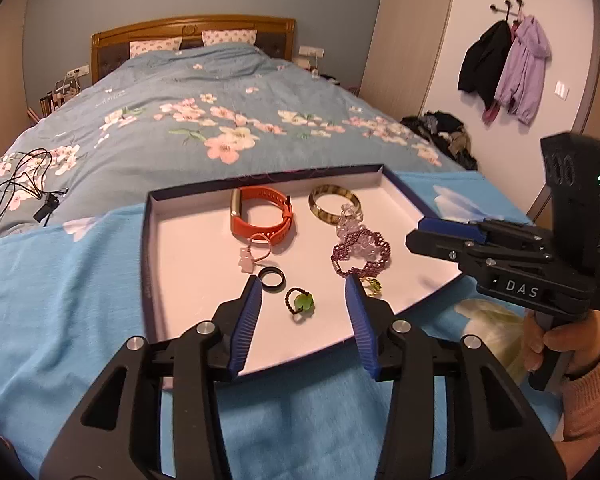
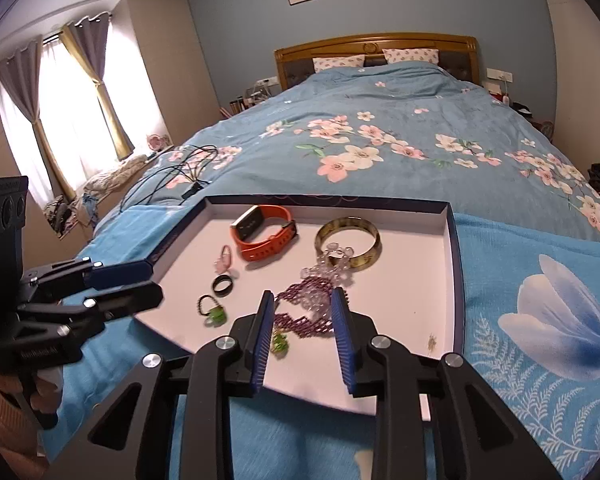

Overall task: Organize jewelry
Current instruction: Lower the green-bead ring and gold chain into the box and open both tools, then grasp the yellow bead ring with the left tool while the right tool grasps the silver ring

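A shallow white tray with a dark blue rim (image 1: 148,240) (image 2: 454,264) lies on a blue cloth on the bed. It holds an orange watch (image 1: 262,216) (image 2: 266,232), an amber bangle (image 1: 334,203) (image 2: 348,243), a purple beaded bracelet (image 1: 360,254) (image 2: 304,312), a clear bead bracelet (image 2: 334,264), a pink charm ring (image 1: 252,254) (image 2: 224,260), a black ring (image 1: 272,279) (image 2: 223,283), a green-stone ring (image 1: 300,301) (image 2: 212,312) and a small green piece (image 2: 279,344). My left gripper (image 1: 304,284) is open above the green-stone ring. My right gripper (image 2: 302,300) is open above the purple bracelet.
Black cables (image 1: 16,188) (image 2: 176,176) lie on the floral duvet to the left of the tray. The blue cloth with a white flower print (image 2: 556,320) spreads right of the tray. Clothes hang on a wall at right (image 1: 504,68).
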Demonstrator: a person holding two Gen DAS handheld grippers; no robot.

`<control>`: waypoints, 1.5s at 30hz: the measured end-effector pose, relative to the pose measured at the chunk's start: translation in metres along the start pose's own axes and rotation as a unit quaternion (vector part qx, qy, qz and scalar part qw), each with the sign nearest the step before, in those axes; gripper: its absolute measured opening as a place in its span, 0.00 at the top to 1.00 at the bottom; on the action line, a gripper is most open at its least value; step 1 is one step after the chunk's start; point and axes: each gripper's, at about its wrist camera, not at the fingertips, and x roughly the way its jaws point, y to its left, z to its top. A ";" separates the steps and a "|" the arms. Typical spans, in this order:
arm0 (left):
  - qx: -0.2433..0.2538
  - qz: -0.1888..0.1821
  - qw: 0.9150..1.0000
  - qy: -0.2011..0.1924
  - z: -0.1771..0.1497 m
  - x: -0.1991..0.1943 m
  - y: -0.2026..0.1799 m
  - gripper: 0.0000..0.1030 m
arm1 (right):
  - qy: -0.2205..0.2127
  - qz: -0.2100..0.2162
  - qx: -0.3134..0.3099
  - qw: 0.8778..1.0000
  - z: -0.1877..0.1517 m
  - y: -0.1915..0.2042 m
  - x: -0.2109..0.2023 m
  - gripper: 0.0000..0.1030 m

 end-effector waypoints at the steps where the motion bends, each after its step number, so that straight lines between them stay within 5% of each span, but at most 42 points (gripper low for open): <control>1: -0.003 -0.002 1.000 -0.005 -0.002 -0.007 0.002 0.55 | -0.001 0.003 0.000 1.000 -0.001 0.001 -0.003 0.70; 11: 0.002 -0.002 1.000 -0.005 -0.048 -0.056 0.008 0.54 | 0.001 0.022 -0.014 1.000 -0.030 0.008 -0.040 0.62; 24: 0.020 -0.008 0.999 0.040 -0.115 -0.075 -0.007 0.52 | 0.069 0.016 -0.045 0.996 -0.090 0.026 -0.050 0.62; 39: 0.013 -0.013 0.997 0.073 -0.133 -0.071 -0.013 0.52 | 0.090 0.003 -0.069 0.994 -0.107 0.045 -0.044 0.63; 45: 0.009 -0.008 0.997 0.082 -0.132 -0.065 -0.013 0.59 | 0.089 -0.016 -0.078 0.993 -0.107 0.045 -0.045 0.73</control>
